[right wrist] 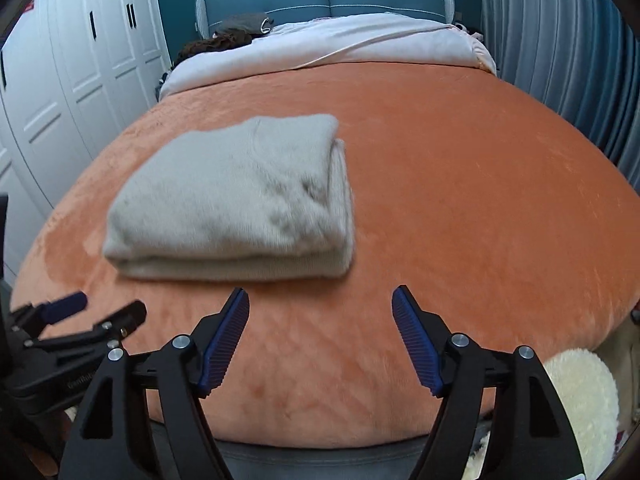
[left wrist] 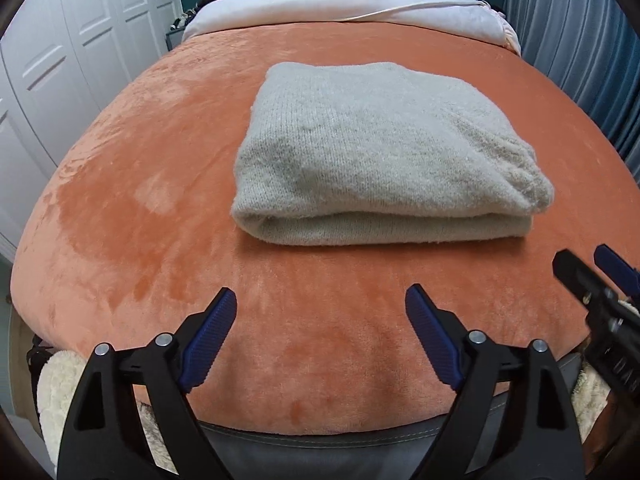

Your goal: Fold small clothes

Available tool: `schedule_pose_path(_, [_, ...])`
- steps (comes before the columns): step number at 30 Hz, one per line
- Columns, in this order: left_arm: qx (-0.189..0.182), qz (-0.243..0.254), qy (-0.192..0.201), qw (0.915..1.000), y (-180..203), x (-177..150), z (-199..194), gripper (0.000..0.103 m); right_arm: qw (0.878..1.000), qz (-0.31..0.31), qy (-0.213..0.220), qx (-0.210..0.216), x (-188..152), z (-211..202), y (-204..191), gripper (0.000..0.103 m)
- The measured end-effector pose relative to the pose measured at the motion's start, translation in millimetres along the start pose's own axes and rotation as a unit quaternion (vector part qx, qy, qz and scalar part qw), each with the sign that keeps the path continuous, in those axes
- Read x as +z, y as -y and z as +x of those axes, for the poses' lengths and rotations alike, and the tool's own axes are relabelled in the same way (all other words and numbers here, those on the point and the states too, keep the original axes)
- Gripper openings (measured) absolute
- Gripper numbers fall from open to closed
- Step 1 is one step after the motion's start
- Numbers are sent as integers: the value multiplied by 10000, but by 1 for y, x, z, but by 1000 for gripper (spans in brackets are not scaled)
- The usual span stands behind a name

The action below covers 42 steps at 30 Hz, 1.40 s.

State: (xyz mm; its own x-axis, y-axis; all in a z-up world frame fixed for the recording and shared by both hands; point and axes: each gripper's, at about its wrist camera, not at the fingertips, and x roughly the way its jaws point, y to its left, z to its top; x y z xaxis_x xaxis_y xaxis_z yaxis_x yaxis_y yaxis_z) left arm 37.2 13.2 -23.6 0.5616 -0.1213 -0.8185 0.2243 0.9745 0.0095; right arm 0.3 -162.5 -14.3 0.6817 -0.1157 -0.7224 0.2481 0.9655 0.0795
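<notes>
Surface: orange plush blanket (left wrist: pixel 160 240) on a bed, white wardrobe doors (left wrist: pixel 60 60) at left.
Left wrist view: we see the left gripper (left wrist: pixel 320 300) spread, empty; folded grey knit sweater (left wrist: pixel 380 152) lies flat just ahead.
Right wrist view: right gripper (right wrist: pixel 320 300) spread, empty; sweater ahead-left.
Progress: we judge folding done; nothing visibly left.

Orange-covered bed (left wrist: pixel 160 240); folded grey sweater (left wrist: pixel 380 152) on it, white duvet (left wrist: pixel 360 4) beyond
</notes>
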Motion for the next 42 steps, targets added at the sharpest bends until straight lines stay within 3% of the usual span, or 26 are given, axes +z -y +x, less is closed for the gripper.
schedule_pose_path(5, [322,80,273,9991,6,-20,10,88,9999,-84,5,-129,-24,15,-4,78])
schedule_pose_path(11, [204,-24,381,9991,6,-33,19,88,9996,10,-242,-121,-43,39,-1,78])
schedule_pose_path(14, [346,94,381,9986,10,-35,27,89,9995,110,-271,-148,-47,49,2,80])
schedule_pose_path(21, [409,-252,487,9977,1,-37,37,98,9996,45,-114,-244,-55,55,1,86])
schedule_pose_path(42, [385,-369,547,9971,-5,-37,43,98,9996,46,-132,-239,-63,54,-6,89])
